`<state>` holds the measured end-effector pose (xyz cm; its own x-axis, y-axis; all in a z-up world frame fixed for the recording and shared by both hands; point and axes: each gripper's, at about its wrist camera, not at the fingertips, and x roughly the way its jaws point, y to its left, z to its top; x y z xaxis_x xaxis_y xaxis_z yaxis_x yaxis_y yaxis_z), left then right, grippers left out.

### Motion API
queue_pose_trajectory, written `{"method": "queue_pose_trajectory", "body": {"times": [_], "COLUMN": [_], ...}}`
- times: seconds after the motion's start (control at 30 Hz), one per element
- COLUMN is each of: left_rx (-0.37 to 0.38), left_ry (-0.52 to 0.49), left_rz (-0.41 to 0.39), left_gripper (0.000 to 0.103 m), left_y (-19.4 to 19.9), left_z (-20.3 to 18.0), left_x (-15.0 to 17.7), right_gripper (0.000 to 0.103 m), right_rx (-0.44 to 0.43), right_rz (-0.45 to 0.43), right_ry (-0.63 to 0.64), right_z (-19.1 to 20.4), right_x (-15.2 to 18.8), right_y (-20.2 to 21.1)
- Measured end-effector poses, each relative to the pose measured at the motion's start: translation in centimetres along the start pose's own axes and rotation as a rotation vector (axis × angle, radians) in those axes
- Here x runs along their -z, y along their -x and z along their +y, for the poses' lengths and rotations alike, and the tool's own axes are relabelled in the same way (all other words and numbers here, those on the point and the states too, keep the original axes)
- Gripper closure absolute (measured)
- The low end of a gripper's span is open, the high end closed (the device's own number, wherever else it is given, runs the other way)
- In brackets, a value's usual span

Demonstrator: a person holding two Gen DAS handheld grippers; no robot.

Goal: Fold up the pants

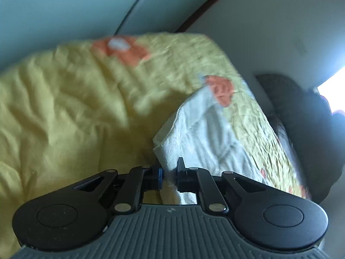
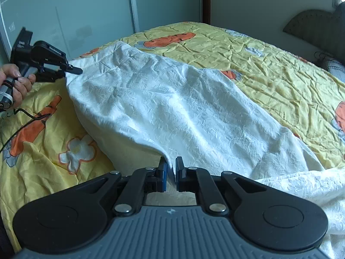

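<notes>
The white textured pants (image 2: 168, 103) lie spread across a yellow quilt (image 2: 269, 69) on a bed. My right gripper (image 2: 170, 172) is shut on the near edge of the pants and holds it lifted. My left gripper (image 2: 75, 71) shows at the far left of the right wrist view, shut on the pants' far corner and held by a hand. In the blurred left wrist view my left gripper (image 1: 169, 172) pinches a fold of the white pants (image 1: 200, 129), which hang away over the quilt (image 1: 64, 99).
The quilt has orange and white flower prints (image 2: 75, 151). A grey padded headboard (image 2: 317, 28) stands at the back right. Pale sliding wardrobe doors (image 2: 86, 10) stand behind the bed. A black cable (image 2: 23, 125) trails from the left gripper over the quilt.
</notes>
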<state>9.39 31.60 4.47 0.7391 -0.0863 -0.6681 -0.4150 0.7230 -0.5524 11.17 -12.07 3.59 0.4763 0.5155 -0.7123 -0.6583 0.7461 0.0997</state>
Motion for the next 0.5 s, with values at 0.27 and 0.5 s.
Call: {"method": "queue_pose_trajectory", "body": {"times": [0.27, 0.5], "left_rx": [-0.059, -0.128], "left_ry": [-0.120, -0.184], "left_rz": [-0.009, 0.000], "left_gripper": [0.091, 0.052], "left_y": [2.4, 1.7], "left_z": [0.0, 0.8], "left_x": [0.9, 2.3], "right_gripper": [0.096, 0.061], "right_rx": [0.139, 0.137], "right_rz": [-0.031, -0.013], "right_ry": [0.158, -0.009], "right_z": [3.3, 1.5], "right_x": [2.0, 2.6], "right_y": [1.2, -0.1]}}
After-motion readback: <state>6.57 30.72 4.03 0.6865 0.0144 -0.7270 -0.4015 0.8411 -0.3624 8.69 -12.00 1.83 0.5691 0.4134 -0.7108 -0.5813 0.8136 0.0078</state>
